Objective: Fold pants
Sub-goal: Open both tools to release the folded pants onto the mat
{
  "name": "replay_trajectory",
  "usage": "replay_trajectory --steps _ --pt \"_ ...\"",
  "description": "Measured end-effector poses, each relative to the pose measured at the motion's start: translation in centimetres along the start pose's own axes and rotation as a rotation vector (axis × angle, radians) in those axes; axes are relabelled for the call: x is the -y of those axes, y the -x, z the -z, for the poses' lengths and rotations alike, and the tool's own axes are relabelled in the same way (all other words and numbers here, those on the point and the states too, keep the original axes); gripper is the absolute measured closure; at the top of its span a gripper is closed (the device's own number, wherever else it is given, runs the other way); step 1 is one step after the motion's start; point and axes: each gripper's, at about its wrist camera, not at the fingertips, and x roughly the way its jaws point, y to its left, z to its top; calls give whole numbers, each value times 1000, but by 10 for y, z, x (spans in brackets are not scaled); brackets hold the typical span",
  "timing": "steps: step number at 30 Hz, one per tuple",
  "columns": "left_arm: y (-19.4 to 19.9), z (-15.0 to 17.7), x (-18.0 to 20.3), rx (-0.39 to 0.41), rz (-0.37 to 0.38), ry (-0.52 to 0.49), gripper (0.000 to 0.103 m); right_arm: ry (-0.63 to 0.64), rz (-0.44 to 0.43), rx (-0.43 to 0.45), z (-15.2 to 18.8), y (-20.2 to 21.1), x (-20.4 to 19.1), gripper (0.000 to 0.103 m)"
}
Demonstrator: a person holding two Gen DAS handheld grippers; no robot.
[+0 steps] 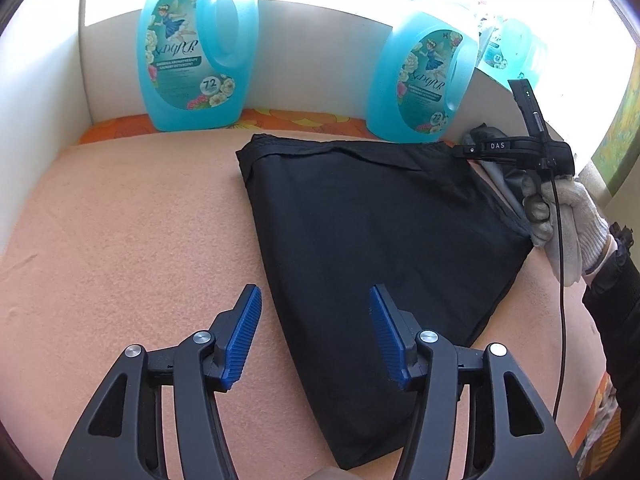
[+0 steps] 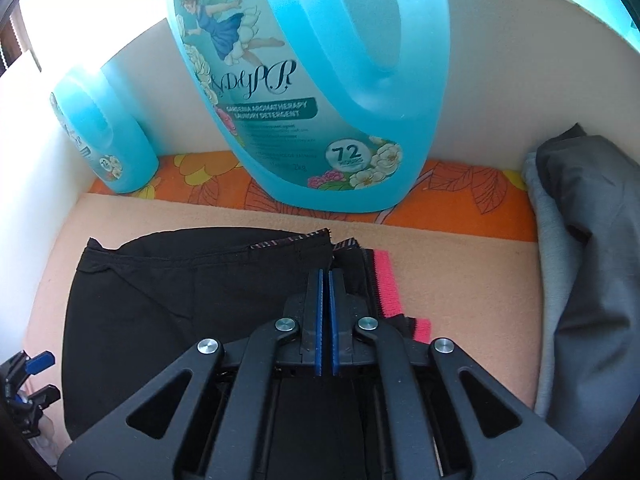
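The left gripper (image 1: 316, 334) hovers wide open and empty over the black pants (image 1: 372, 240) on the peach blanket (image 1: 132, 232), while the right gripper (image 2: 325, 280) pinches their waistband edge near a detergent jug (image 2: 304, 80).

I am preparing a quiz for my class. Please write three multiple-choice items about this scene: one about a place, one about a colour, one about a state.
1. Where do the detergent bottles stand?
A. behind the pants, by the wall
B. on the pants
C. on the floor

2. What colour are the pants?
A. black
B. white
C. green

3. How is the left gripper?
A. shut on the pants
B. open
C. shut on a bottle

Key:
1 A, the bottles stand past the pants along the wall.
2 A, the cloth is black.
3 B, the left gripper has its fingers wide apart; the right gripper clamps the pants.
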Motion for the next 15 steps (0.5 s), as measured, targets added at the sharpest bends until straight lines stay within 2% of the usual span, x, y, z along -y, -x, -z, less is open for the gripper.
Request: replay_trajectory --steps 2,5,8,10,11,13,15 --pt "-5 -2 1 0 -26 -14 46 -7 58 10 -2 -3 9 103" --pt "-7 -7 5 8 -36 -38 46 -68 17 -21 0 -6 24 103" --pt "-6 -24 8 57 -10 -76 46 -66 -54 43 7 16 22 102" --pt "-16 -39 7 56 -2 -90 47 -35 -106 63 12 28 12 102" --pt "-24 -47 6 46 12 -87 50 -13 -133 64 14 32 5 102" --pt "-42 -60 0 17 23 -60 62 46 -159 50 19 32 -12 102" --pt "-57 -72 -7 20 12 -34 63 87 -134 31 22 24 -21 101"
